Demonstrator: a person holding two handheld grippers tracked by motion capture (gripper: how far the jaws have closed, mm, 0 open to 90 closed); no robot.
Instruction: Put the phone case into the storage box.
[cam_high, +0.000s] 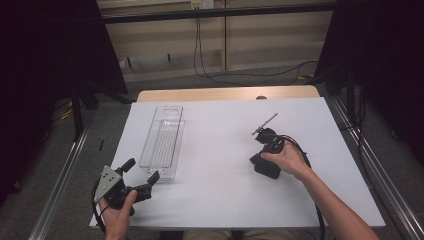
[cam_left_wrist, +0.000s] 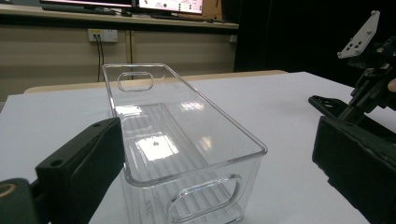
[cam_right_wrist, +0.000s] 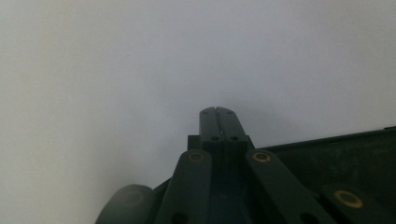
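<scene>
We see a clear plastic bin (cam_high: 163, 142) lying lengthwise on the white surface (cam_high: 225, 170), left of its middle, its near end close to the front-left corner. It is empty and carries no label or writing we can read. The left gripper (cam_high: 143, 172) rests at that corner with its jaws wide apart, the bin's near end just ahead of them and untouched. The right gripper (cam_high: 257, 159), right of centre, has its jaws pressed together on nothing, tips down near the surface.
</scene>
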